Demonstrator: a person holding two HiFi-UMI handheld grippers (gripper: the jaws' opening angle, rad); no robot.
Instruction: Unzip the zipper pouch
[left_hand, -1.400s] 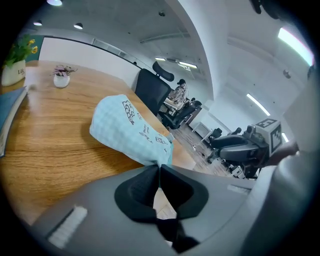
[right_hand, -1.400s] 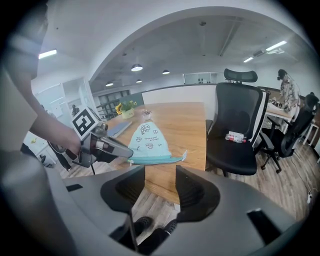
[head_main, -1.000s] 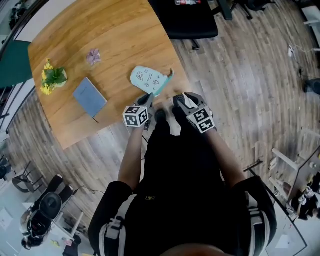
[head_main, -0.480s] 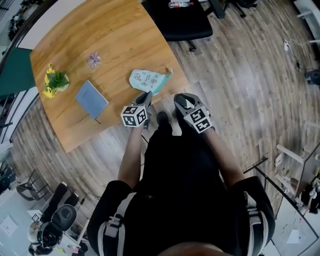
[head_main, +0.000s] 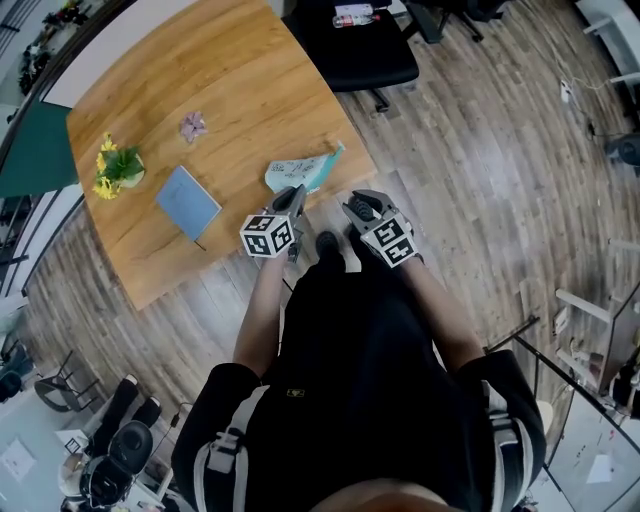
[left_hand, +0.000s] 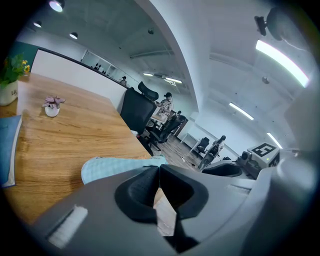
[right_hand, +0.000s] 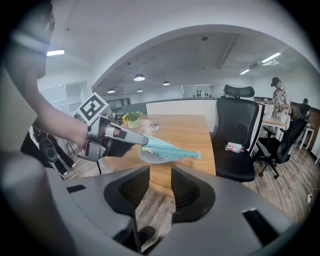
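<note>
The left claw (left_hand: 159, 169) is clenched on the near end of the zipper pouch (right_hand: 172, 150); the right claw (right_hand: 160, 182), empty with jaws closing, hangs just beside it off the worktop (head_main: 230, 100) corner; the pouch lies ahead and left of the right claw, its long axis crossing that claw's front; the zipper pull (right_hand: 147, 149) sits by the left claw's tip, so the right likely must reach leftward.

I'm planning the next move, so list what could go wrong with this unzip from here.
1. The left gripper pinches only one end of the zipper pouch, which lies at the edge of the table. A tug may slip it free or drag it off.
2. The right gripper is closing on nothing, apart from the pouch. It may arrive too narrow to take the zipper pull.
3. The pull sits right by the left gripper's tips, so the grippers could collide.
</note>
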